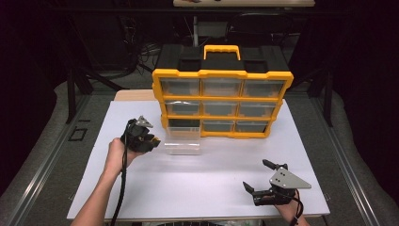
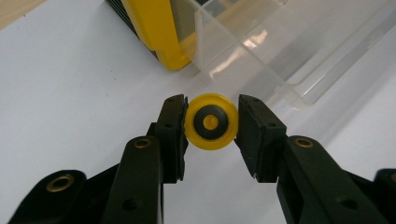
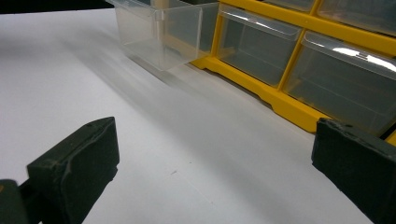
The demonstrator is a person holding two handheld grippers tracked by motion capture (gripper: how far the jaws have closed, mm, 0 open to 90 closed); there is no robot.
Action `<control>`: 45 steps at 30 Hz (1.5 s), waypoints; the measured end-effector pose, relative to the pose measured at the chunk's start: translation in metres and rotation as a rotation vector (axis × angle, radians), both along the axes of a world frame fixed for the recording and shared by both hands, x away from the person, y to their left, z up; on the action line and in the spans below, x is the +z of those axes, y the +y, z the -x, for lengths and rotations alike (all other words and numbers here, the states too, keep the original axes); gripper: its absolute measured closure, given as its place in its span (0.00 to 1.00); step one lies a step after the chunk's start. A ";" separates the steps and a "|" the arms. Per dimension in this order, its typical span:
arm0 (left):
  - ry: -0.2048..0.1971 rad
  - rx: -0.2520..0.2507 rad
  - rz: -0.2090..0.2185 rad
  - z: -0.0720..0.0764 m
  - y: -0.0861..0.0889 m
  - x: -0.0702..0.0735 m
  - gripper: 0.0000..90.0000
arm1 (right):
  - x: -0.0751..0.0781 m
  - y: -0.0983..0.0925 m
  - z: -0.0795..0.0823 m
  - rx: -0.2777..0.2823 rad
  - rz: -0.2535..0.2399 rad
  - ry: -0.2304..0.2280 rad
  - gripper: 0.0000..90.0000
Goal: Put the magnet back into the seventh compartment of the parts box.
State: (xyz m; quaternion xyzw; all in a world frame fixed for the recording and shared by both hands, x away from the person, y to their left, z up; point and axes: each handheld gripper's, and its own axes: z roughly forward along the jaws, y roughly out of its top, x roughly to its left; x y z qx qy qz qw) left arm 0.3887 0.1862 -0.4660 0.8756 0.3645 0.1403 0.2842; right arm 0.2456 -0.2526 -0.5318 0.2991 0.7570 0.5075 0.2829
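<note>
Gripping one yellow wheel (image 2: 211, 122) above white table (image 1: 211, 179), beside one pulled-out clear drawer (image 1: 183, 141): left gripper (image 2: 211, 123) | right gripper (image 1: 258, 177): jaws wide apart, holding nothing | organizer (image 1: 221, 101): nine drawers counted

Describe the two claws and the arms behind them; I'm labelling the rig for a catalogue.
Both the left claw and the right claw are black, two-jawed, with brass-coloured rivets and a grey three-cornered plate on top. A black cable trails along the left forearm. Forearms are bare, no sleeves.

The drawer (image 2: 261, 51) ran off the left gripper view's top edge — its contents unreadable; the wheel (image 2: 211, 122) was too small to make out from above.
</note>
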 end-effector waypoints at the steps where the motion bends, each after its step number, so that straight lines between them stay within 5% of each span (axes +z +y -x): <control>1: -0.002 -0.002 0.001 0.000 0.000 0.001 0.70 | 0.000 0.000 0.000 0.000 0.001 0.000 0.00; 45: -0.081 -0.034 0.036 0.000 -0.005 0.044 0.70 | 0.000 0.001 0.000 -0.005 0.006 0.000 0.01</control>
